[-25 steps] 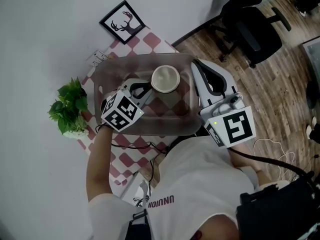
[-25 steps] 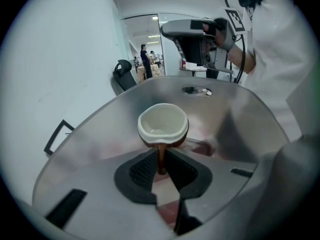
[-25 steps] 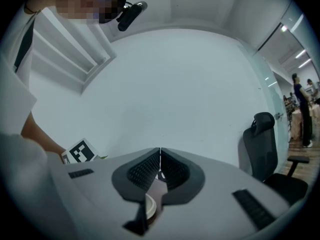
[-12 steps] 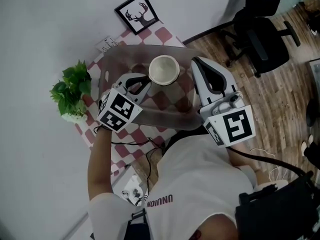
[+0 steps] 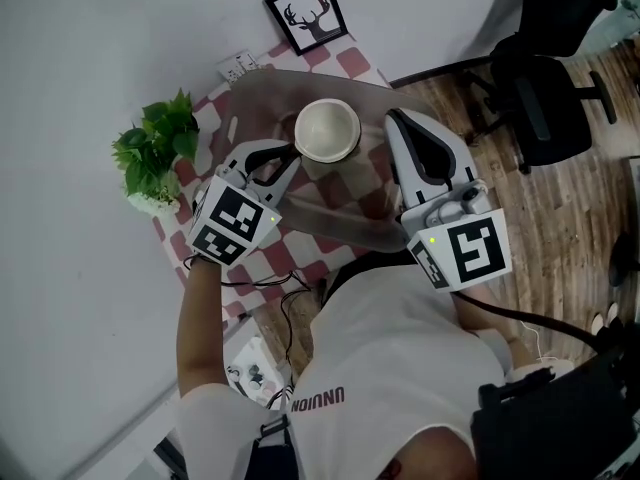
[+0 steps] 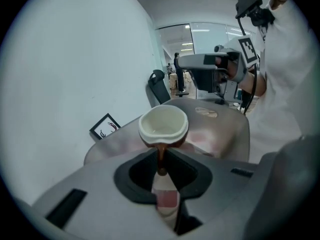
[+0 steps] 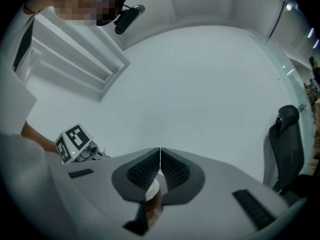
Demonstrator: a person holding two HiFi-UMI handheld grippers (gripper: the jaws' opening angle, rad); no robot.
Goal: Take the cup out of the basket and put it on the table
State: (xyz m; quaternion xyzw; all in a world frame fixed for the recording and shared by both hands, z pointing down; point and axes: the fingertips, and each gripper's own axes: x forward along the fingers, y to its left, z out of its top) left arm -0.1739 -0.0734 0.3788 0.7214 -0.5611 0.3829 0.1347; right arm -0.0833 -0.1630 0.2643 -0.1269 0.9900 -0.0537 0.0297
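Cup (image 5: pixel 327 130), cream inside and brown outside, hangs by its handle (image 6: pixel 161 165) over the far half of the basket (image 5: pixel 262 92), near the middle of its width. It stands upright or close to it: mouth up, long axis roughly vertical, the handle pointing back at the left tool (image 5: pixel 283 155). In the left gripper view the cup (image 6: pixel 163 125) sits just beyond the tips, its rim a pale oval and its base hidden behind the tool.

The left tool (image 6: pixel 161 153) is clenched on that thin brown handle — the jaws stand only a little apart, with the handle filling the slit between them. It comes at the cup from the near left of the basket, angled downward.

The right tool (image 5: pixel 398 123) lies along the basket's right side, its tips level with the cup and just beside it but not touching it. In the right gripper view the right tool (image 7: pixel 160 156) has its ribbed pads pressed together at the tips with nothing caught there; it faces a plain white wall.

The basket is a shallow, translucent grey tub (image 6: pixel 225 129), and the red-and-white checked cloth shows through it. That cloth covers the desk (image 5: pixel 262 265). A leafy potted plant (image 5: pixel 155 158) stands at the basket's left, a framed deer picture (image 5: pixel 312 15) leans against the wall behind it, and a black office chair (image 5: pixel 545 88) is well apart on the wooden floor at the right.
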